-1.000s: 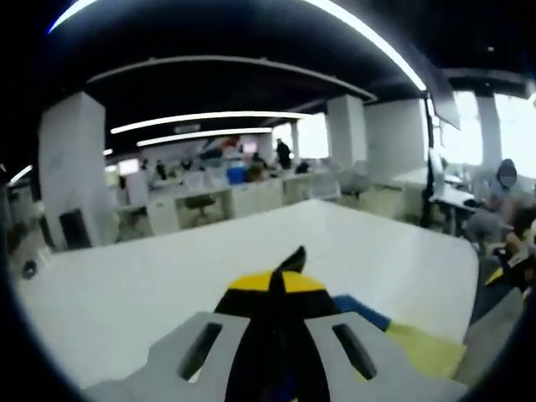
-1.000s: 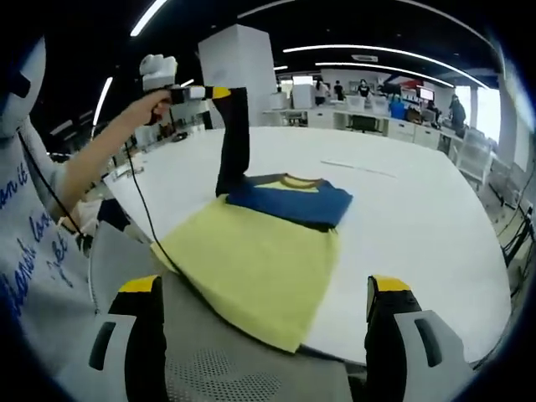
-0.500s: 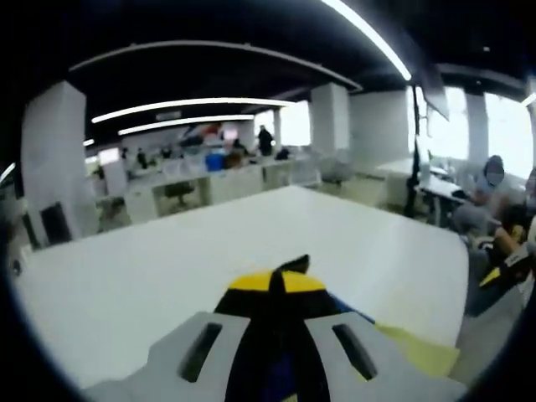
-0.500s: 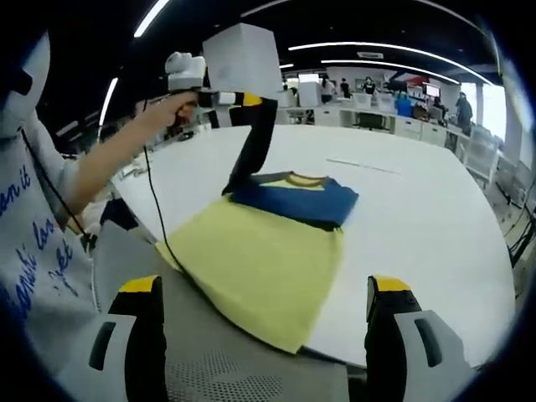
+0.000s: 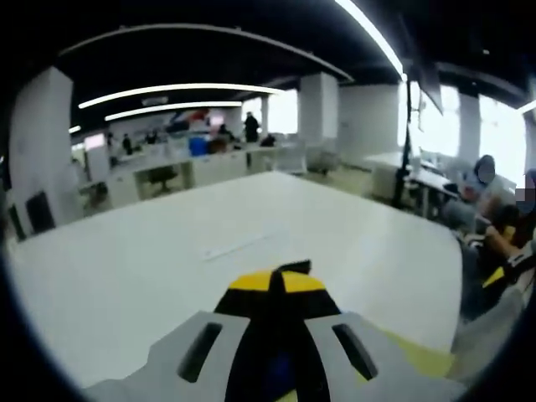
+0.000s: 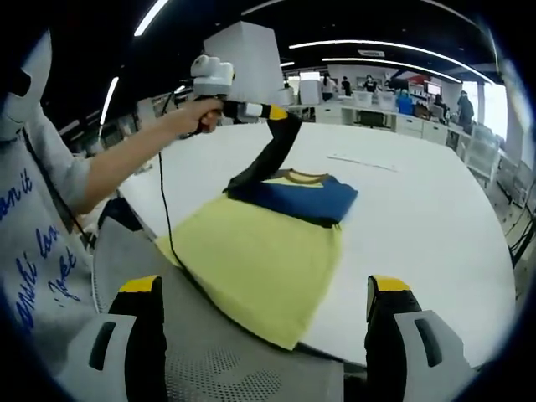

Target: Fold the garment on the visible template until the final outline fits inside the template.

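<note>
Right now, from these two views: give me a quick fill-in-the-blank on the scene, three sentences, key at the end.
1. The left gripper is shut on the garment's dark ____.
2. The blue garment lies on a ____ template.
3. The right gripper has its jaws ____ and holds nothing.

Missing words: sleeve; yellow; open

A large white table [image 6: 435,218] carries the work, its surface bare and glossy toward the far edge. A thin pale strip [image 5: 237,245] lies flat on the tabletop, well out from the near edge. A grey mesh chair back [image 6: 218,368] stands just at the near edge. Behind the table rise a white pillar [image 6: 243,50], rows of desks [image 5: 201,167] and long ceiling lights [image 6: 377,46]. People [image 5: 486,201] sit beyond the tabletop's right edge.
</note>
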The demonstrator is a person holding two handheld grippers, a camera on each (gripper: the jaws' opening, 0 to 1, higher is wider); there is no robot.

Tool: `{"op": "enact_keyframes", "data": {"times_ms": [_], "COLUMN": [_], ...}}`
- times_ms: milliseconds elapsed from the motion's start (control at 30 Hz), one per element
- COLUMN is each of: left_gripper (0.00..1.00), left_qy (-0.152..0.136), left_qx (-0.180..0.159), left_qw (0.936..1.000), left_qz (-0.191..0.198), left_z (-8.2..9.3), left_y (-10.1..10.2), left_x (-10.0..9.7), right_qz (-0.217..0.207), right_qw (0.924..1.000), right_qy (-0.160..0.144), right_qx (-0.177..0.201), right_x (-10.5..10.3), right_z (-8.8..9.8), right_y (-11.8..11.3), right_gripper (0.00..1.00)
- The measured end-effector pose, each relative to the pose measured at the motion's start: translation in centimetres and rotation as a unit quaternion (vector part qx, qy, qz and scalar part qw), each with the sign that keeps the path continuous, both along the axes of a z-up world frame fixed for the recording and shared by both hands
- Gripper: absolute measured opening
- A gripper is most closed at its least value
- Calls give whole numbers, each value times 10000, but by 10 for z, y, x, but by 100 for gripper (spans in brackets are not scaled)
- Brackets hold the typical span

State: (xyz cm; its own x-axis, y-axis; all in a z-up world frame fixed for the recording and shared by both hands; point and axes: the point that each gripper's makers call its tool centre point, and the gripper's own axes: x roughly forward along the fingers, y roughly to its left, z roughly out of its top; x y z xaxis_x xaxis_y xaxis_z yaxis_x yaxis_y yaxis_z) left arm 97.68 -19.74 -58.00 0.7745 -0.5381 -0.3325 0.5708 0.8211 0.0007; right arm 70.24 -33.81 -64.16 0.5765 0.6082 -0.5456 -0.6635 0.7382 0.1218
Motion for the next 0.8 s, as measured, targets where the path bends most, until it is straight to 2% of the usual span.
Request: {"op": "enact_keyframes", "data": {"times_ms": [233,333,500,800], "left_gripper": [0,0,0,0], "left_qy": [179,232,321,603], "left_qx": [210,234,297,443], "left_qw": [9995,9992,9987,9967], "left_qz": [-166,-224,-271,-310], "left_z": [-28,-34,-45,-78], "left_y": [-22,-29,-36,-52], "left_x": [9,10,13,14], "right_qz": [175,221,301,389], "right_qw": [9998,9998,9995,9992], "right_qy": [26,28,75,77], "right_qx": [0,2,-37,-28], "right_x": [1,2,2,5], "right_z": [-2,-3,-8,-9], "right_y": [5,4,3,1], "right_gripper": [100,100,100,100]}}
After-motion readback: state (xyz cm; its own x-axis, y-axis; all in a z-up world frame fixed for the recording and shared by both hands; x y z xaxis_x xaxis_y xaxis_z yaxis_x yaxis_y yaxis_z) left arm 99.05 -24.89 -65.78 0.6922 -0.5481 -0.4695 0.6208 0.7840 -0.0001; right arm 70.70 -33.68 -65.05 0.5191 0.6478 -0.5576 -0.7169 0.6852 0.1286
